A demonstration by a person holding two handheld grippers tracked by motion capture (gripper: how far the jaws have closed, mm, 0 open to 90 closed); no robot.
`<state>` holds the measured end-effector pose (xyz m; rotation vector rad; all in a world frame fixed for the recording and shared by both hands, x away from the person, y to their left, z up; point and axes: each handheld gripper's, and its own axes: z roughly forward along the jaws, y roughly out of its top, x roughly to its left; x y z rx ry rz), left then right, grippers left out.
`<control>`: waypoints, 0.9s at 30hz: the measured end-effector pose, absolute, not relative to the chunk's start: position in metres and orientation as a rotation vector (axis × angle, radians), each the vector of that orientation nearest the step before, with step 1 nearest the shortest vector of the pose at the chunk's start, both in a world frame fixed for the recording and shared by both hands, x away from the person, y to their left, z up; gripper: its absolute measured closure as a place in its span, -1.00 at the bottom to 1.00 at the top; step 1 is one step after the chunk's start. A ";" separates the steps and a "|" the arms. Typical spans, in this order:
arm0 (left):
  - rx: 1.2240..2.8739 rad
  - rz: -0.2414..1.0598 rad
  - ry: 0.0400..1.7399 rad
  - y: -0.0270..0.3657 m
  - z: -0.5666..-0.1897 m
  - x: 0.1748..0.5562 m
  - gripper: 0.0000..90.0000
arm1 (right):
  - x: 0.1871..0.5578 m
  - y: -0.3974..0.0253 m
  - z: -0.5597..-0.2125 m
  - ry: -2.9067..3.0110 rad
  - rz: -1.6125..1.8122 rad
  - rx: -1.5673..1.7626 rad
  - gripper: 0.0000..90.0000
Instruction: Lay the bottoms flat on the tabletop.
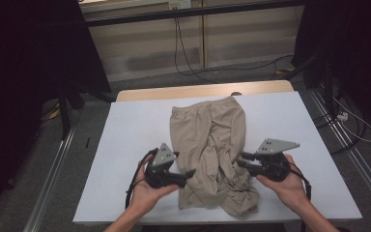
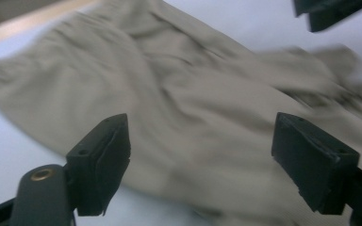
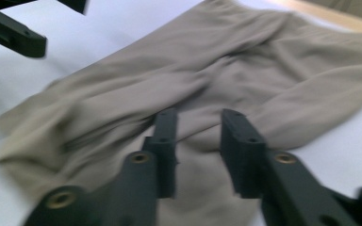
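Beige trousers [image 1: 210, 150] crumpled mid-table [image 1: 125, 145], hems near front edge. Left gripper [image 1: 189, 172] spread wide; right gripper [image 1: 239, 159] narrowly parted, grasping nothing. Bare surface both sides.

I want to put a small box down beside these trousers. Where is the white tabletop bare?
Bare tabletop runs between the beige trousers and the table's left edge, and likewise on the right, up to the far corners. The near middle is crowded: the left gripper and right gripper flank the bunched trouser legs there.

Table: brightly, evenly lit from overhead
Surroundings: dim, near black at the sides
Gripper views: motion-blurred, soft throughout
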<state>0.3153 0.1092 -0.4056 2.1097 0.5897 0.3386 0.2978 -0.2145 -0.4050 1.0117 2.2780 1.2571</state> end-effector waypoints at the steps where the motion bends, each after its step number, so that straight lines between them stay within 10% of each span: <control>1: 2.125 0.321 0.561 0.108 -0.407 0.306 -0.48 | 0.290 -0.211 -0.407 2.296 1.253 0.993 0.73; 8: 2.224 0.175 0.395 0.081 -0.421 0.258 0.38 | 0.253 -0.190 -0.420 2.404 1.218 0.908 0.91; 15: 2.335 0.309 0.371 0.037 -0.440 0.261 -0.11 | 0.248 -0.183 -0.433 2.439 1.161 0.923 0.54; 16: 2.342 0.317 0.369 0.036 -0.441 0.264 -0.01 | 0.249 -0.185 -0.433 2.434 1.157 0.933 0.46; 17: 2.329 0.318 0.380 0.037 -0.441 0.269 0.82 | 0.254 -0.190 -0.433 2.420 1.180 0.960 0.31; 27: 2.025 0.208 0.631 0.094 -0.385 0.324 0.96 | 0.260 -0.181 -0.439 2.458 1.188 0.967 -0.13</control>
